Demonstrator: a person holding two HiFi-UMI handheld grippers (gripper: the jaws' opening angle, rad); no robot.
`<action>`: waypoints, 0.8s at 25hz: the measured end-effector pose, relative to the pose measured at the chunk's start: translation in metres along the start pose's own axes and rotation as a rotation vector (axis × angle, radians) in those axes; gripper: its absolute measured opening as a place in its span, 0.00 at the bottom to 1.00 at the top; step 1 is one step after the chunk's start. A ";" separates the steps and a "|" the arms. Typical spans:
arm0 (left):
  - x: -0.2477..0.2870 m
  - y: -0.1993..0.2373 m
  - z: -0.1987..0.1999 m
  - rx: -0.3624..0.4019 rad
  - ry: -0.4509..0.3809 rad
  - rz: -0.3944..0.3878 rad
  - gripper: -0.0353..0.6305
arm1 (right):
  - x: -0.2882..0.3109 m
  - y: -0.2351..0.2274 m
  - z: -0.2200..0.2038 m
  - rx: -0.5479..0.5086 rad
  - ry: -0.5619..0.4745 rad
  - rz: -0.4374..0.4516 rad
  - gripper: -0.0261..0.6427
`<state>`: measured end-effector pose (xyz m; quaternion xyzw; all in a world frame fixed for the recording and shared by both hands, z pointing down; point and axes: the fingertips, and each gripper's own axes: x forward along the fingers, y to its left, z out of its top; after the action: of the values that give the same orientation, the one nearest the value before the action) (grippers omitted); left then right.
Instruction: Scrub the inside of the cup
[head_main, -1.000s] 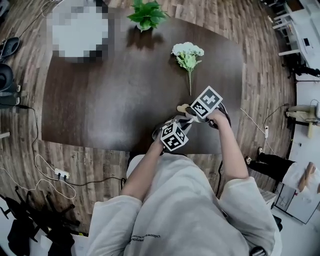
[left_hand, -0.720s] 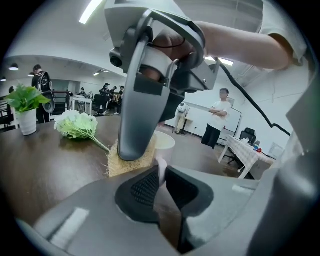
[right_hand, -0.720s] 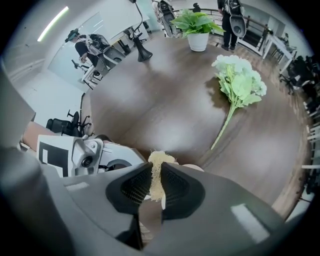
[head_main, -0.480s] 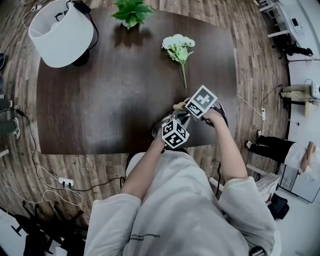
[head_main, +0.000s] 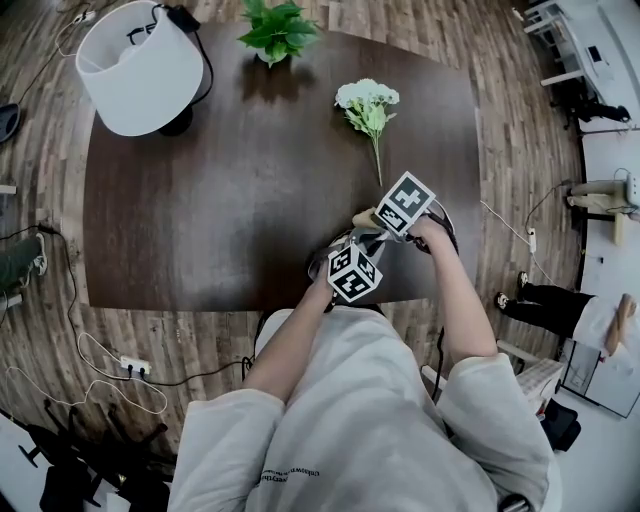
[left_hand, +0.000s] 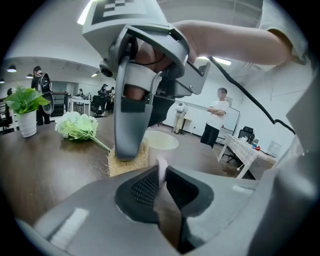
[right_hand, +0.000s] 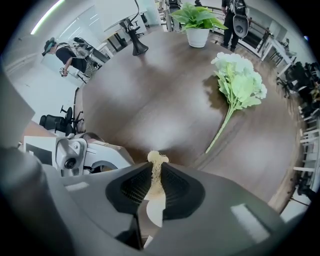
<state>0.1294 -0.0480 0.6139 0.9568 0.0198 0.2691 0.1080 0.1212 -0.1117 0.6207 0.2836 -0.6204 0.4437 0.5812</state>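
The left tool pinches the pale cup by a thin edge, likely light, rigid and slippery; the right tool clamps a soft fibrous scrub pad.

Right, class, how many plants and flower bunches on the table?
2: a potted plant at the far edge of the table; a white flower bunch nearer, to its right. None seems hidden.

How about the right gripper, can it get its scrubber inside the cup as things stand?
Probably yes. The cup has its mouth facing up and uncovered. The left gripper pinches only its handle at the side, and the right gripper holds the scrubber close beside the rim, with nothing between.
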 end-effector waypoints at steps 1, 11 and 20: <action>0.000 -0.001 0.001 0.005 0.002 0.002 0.12 | 0.000 -0.002 -0.001 -0.003 -0.004 0.001 0.16; -0.003 0.003 -0.002 0.000 0.031 0.081 0.12 | -0.004 -0.017 0.010 -0.078 -0.075 0.028 0.16; -0.004 0.003 -0.007 -0.064 0.059 0.214 0.13 | -0.007 -0.033 0.008 -0.124 -0.135 0.070 0.16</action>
<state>0.1222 -0.0498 0.6182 0.9412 -0.0881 0.3074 0.1087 0.1470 -0.1349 0.6217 0.2545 -0.6940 0.4044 0.5387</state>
